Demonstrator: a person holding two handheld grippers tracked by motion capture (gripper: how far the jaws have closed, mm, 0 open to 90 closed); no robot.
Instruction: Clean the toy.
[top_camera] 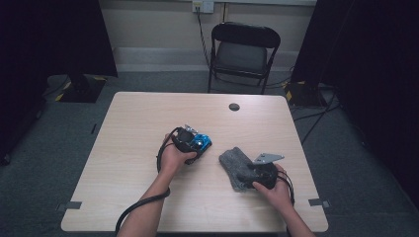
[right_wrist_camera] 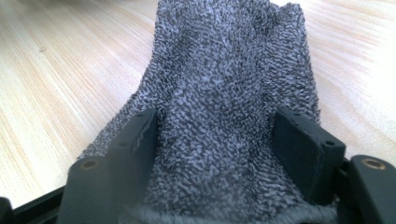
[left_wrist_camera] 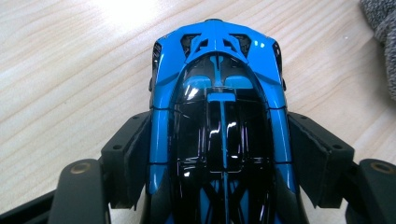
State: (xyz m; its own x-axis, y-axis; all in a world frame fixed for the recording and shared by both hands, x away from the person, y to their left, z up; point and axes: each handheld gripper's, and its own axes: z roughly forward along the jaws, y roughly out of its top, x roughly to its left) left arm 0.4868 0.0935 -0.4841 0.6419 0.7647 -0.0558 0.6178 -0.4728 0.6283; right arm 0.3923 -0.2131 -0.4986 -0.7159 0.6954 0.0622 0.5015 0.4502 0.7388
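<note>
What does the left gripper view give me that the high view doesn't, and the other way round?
Left gripper view: the blue toy car close up, its glossy black roof between the two black jaws, both pads against its sides, and its end pointing away from the camera.

High view: the whole table, both hands, the right gripper closed on the grey cloth, and a folding chair beyond the table.

Both: the car in the left gripper on the light wood tabletop, with the grey cloth lying a little apart from it.
</note>
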